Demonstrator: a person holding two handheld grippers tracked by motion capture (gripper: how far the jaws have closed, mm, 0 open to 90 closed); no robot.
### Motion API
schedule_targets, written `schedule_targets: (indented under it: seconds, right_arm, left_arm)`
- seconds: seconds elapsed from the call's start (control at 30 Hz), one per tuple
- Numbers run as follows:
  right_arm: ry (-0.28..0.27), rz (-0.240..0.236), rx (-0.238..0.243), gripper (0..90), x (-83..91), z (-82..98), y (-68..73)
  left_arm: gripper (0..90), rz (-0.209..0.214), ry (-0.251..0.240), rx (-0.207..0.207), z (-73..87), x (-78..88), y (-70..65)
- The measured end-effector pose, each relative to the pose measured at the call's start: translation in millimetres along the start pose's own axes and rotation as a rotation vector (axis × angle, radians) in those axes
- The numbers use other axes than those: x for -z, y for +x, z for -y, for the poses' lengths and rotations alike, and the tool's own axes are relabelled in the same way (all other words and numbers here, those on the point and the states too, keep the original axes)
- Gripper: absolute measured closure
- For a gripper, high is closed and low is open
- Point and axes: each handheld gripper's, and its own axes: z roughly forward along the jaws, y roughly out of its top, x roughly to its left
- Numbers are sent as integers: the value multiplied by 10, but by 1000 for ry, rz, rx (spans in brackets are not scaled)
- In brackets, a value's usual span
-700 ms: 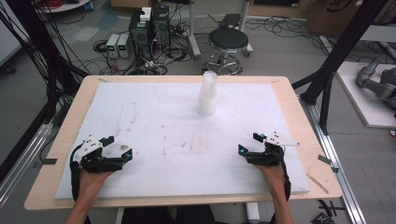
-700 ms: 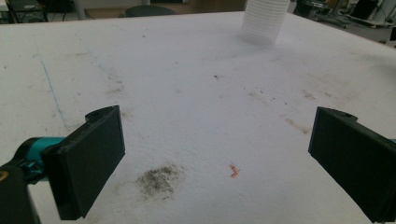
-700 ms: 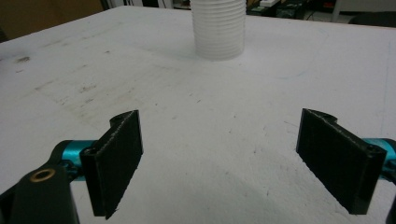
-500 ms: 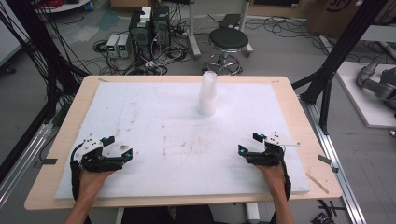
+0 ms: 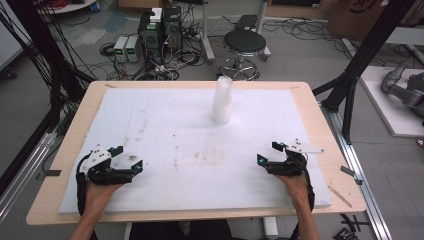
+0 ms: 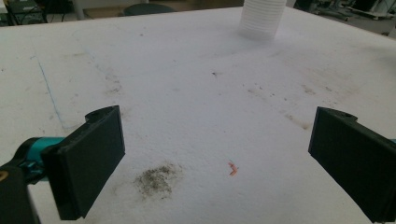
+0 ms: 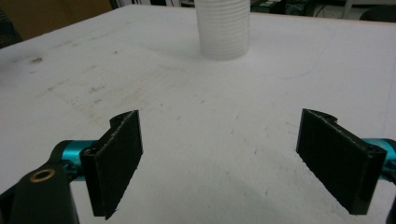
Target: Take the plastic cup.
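A tall stack of white plastic cups (image 5: 222, 101) stands upright at the far middle of the white foam sheet (image 5: 165, 125). My left gripper (image 5: 127, 159) rests low over the sheet's near left, open, nothing between its jaws. Near the right front my right gripper (image 5: 267, 152) is also open and empty. From the left gripper view, the cup stack (image 6: 261, 17) is far off at the top right, beyond the gripper (image 6: 217, 154). Straight ahead in the right gripper view rises the stack (image 7: 222, 28), well past the gripper (image 7: 219, 156).
The foam sheet lies on a wooden table (image 5: 320, 125); dirt smudges (image 6: 156, 179) mark its middle. Behind the table stand a black stool (image 5: 244, 44), computer boxes (image 5: 160, 27) and loose cables on the floor. Black frame posts (image 5: 370, 45) flank both sides.
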Motion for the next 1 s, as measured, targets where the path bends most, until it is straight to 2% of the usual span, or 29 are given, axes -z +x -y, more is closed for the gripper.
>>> schedule_targets:
  seconds: [0.07,0.13,0.23,0.4,0.43,0.47,0.63,0.7,0.87,1.0]
  right_arm:
    - [-18,0,7,141,35,-76,-11]
    - [-21,-22,12,142,73,-186,-25]
    - [2,-32,14,142,126,-341,-44]
    - [30,-33,55,141,221,-647,-89]
    - [30,-33,55,141,221,-647,-89]
    - [41,-32,70,141,250,-777,-110]
    - [49,-40,98,141,270,-997,-138]
    - [53,-50,115,141,245,-1148,-163]
    - [76,-67,123,141,171,-1303,-190]
    - [105,-90,145,139,23,-1509,-227]
  left_arm:
    - [36,-1,2,-8,0,-2,-9]
    - [36,0,7,-10,-2,-6,-9]
    - [36,0,15,-3,-6,-16,-1]
    - [36,2,18,10,-7,-23,7]
    - [36,2,19,11,-8,-22,9]
    - [36,2,19,14,-7,-22,10]
    - [36,5,21,11,-8,-24,10]
    - [36,4,24,13,-9,-28,7]
    - [36,7,35,11,-13,-37,10]
    - [36,12,44,18,-16,-46,15]
